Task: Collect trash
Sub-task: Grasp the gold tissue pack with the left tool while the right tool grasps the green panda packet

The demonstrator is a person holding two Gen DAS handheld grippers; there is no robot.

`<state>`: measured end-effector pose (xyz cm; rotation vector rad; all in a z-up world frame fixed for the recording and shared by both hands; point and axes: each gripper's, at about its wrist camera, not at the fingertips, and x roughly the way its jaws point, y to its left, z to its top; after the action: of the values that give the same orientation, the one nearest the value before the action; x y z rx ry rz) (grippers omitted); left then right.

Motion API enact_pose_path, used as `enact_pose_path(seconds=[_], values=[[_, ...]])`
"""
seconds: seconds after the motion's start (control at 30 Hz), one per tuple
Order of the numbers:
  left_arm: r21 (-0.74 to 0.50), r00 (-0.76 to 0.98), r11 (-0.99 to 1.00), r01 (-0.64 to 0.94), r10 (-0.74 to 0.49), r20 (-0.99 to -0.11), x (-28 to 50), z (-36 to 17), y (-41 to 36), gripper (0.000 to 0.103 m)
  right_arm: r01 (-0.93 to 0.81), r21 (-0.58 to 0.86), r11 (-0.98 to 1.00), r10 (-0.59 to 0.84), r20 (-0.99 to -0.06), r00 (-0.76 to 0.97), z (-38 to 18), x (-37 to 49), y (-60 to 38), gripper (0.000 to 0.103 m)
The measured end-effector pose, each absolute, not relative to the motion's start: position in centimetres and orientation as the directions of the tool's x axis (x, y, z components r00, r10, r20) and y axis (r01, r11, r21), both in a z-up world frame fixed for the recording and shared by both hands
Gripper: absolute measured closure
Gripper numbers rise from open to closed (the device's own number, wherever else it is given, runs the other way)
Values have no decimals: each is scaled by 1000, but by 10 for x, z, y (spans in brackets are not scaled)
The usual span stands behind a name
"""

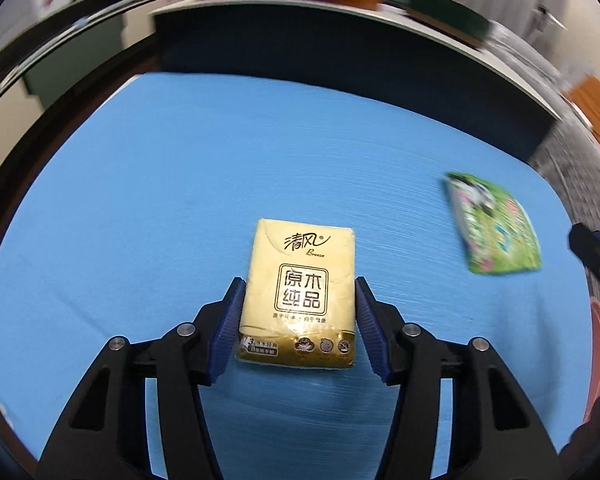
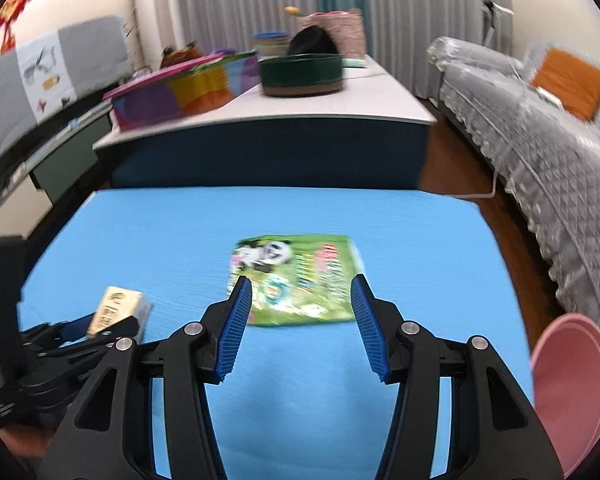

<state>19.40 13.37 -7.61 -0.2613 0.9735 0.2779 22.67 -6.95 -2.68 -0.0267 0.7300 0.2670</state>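
Observation:
A yellow tissue pack (image 1: pixel 299 292) lies flat on the blue mat (image 1: pixel 180 200). My left gripper (image 1: pixel 299 286) is open with its jaws on either side of the pack, close to its edges. A green snack wrapper with a panda picture (image 2: pixel 296 280) lies on the mat to the right. My right gripper (image 2: pixel 301 286) is open, its jaws straddling the wrapper's near part. The wrapper also shows in the left wrist view (image 1: pixel 496 226). The tissue pack (image 2: pixel 116 312) and left gripper (image 2: pixel 80 332) show at the left of the right wrist view.
A pink basin (image 2: pixel 572 388) stands off the mat's right edge. Behind the mat is a dark low table (image 2: pixel 268 148) carrying colourful boxes and a green round tin (image 2: pixel 302 72). A grey covered sofa (image 2: pixel 540 140) runs along the right.

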Motion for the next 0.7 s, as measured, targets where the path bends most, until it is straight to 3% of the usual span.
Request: enact_pose_path(seconds=[0.6,0.7], values=[[-173,531,857,-486,133,-837,186,-74,196,51,-284,-245,927,16,-730,684,-77,272,24,54],[-166,538,864,-476,137,-832,186,-72,193,51,-279,-267,923,-6,-732,681,-79,272,26,65]])
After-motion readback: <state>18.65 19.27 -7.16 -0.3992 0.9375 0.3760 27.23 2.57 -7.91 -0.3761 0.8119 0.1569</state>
